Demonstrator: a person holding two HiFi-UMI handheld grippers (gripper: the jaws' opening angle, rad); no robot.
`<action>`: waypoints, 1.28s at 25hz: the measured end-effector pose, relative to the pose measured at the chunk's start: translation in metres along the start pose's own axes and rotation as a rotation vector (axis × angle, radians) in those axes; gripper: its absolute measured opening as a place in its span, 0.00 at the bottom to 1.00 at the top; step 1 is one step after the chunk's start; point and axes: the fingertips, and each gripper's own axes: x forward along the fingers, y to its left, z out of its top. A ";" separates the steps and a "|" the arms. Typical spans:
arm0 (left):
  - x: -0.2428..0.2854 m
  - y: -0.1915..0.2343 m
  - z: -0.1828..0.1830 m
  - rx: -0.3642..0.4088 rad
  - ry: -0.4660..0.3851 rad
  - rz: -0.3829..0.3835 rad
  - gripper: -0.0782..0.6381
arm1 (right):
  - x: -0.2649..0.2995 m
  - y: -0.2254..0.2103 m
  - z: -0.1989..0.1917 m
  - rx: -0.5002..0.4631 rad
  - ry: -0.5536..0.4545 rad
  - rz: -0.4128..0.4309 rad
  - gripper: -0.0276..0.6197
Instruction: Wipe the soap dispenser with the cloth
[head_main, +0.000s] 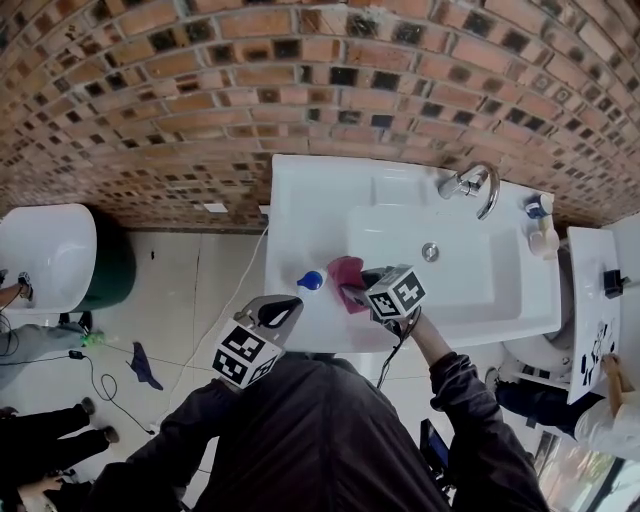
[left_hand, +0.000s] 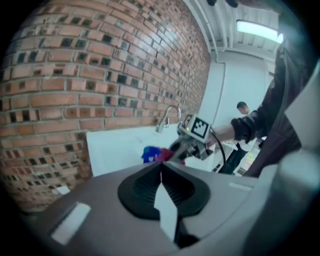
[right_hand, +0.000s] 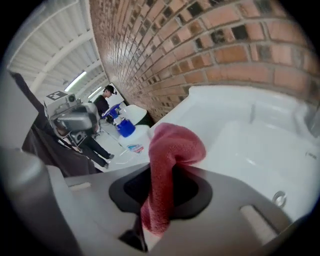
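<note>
The soap dispenser (head_main: 310, 281), a white bottle with a blue top, stands on the sink's front left ledge. It also shows in the right gripper view as the white and blue dispenser (right_hand: 126, 129), and as a blue dispenser top (left_hand: 149, 153) in the left gripper view. My right gripper (head_main: 352, 293) is shut on a red cloth (head_main: 346, 268), held just right of the dispenser; whether cloth and dispenser touch I cannot tell. The cloth (right_hand: 172, 145) bulges up out of the jaws of the right gripper (right_hand: 159, 200). My left gripper (head_main: 284, 306) hovers at the sink's front edge, below the dispenser, shut and empty (left_hand: 161, 169).
The white sink (head_main: 300, 200) stands against a brick wall, with a chrome faucet (head_main: 472, 184) at the back right and small bottles (head_main: 541, 226) on its right corner. Another white basin (head_main: 45, 250) is far left. A person (head_main: 600, 400) stands at the right.
</note>
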 end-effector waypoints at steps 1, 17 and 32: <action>0.008 0.001 -0.015 -0.035 0.042 -0.002 0.09 | 0.001 -0.008 0.010 -0.059 -0.003 -0.045 0.17; 0.061 0.020 -0.077 -0.216 0.298 0.035 0.09 | 0.036 0.019 0.044 -0.888 0.211 0.001 0.17; 0.061 0.066 -0.068 -0.200 0.293 0.074 0.09 | 0.021 0.071 -0.001 -0.777 0.155 0.044 0.17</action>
